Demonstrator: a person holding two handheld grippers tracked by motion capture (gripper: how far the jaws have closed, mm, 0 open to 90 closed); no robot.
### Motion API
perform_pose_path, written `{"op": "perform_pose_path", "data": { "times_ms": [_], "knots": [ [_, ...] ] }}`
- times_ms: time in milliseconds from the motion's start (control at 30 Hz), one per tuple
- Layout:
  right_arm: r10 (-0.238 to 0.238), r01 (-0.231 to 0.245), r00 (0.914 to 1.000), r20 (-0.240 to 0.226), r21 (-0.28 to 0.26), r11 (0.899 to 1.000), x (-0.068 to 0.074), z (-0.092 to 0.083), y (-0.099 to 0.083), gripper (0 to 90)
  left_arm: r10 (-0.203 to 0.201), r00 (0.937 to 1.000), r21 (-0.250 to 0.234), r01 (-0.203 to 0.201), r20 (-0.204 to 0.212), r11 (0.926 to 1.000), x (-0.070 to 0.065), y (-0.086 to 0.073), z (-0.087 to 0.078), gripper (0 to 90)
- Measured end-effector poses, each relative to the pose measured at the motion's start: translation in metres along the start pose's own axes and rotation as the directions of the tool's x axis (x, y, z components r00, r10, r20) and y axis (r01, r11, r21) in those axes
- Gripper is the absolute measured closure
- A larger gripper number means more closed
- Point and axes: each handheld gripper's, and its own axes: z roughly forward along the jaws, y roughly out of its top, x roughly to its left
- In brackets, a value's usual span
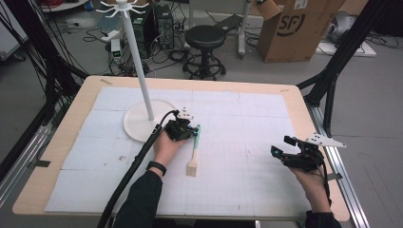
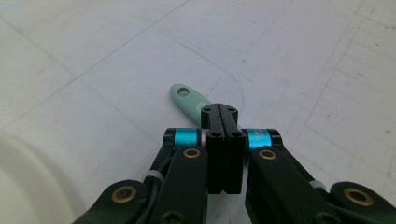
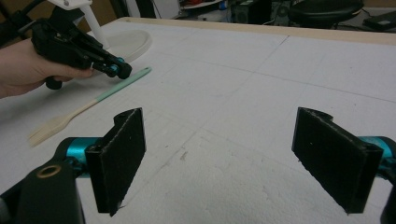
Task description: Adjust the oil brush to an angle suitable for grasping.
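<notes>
A wooden spatula (image 1: 193,153) with a mint-green handle lies flat on the white mat, handle end pointing away from the person. My left gripper (image 1: 194,129) is shut, its tips right over the green handle near its holed end (image 2: 183,92). In the left gripper view the closed jaws meet with nothing between them, and the handle runs underneath. The right gripper view shows the left gripper (image 3: 123,71) beside the spatula (image 3: 93,100). My right gripper (image 1: 281,146) hovers open at the table's right side, its pads (image 3: 119,158) wide apart over bare mat.
A white hook stand (image 1: 139,61) rises from its round base (image 1: 135,127) just left of the left gripper. The white gridded mat (image 1: 247,123) covers the wooden table. A black stool (image 1: 205,38) and a cardboard box (image 1: 297,28) stand beyond the far edge.
</notes>
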Motion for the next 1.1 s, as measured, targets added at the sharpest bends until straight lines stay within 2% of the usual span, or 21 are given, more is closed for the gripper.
{"op": "perform_pose_path", "data": {
  "times_ms": [200,433,600,700,833,1000,1100],
  "knots": [
    [0.000,0.000,1.0000,0.000,0.002,1.000,-0.001,-0.001,0.000,16.6,0.008,0.9993,-0.007,-0.008,0.036,0.9999,-0.009,0.006,0.010,90.0],
    [0.002,-0.002,1.0000,0.001,0.005,1.000,0.000,-0.001,-0.001,16.6,0.037,0.9968,0.001,-0.037,0.071,0.9993,-0.019,0.009,0.017,90.0],
    [-0.002,0.002,1.0000,0.001,0.006,1.000,0.000,-0.001,-0.001,16.6,0.067,0.9913,0.000,-0.067,0.113,0.9977,-0.030,0.013,0.023,90.0],
    [-0.004,0.004,1.0000,0.002,0.008,1.000,0.000,-0.001,-0.001,16.6,0.091,0.9858,-0.002,-0.091,0.141,0.9958,-0.038,0.016,0.026,90.0],
    [-0.001,0.001,1.0000,0.004,0.008,1.000,0.000,-0.001,-0.001,16.6,0.085,0.9853,-0.008,-0.085,0.148,0.9964,-0.039,0.016,0.027,90.0],
    [0.001,-0.001,1.0000,0.004,0.008,1.000,0.000,-0.001,-0.001,16.6,0.067,0.9873,-0.011,-0.066,0.144,0.9978,-0.034,0.018,0.018,89.8],
    [0.002,-0.002,1.0000,0.004,0.009,1.000,0.000,-0.001,-0.001,16.6,0.076,0.9897,-0.058,-0.069,0.121,0.9959,-0.029,0.020,-0.003,87.1]
  ]
}}
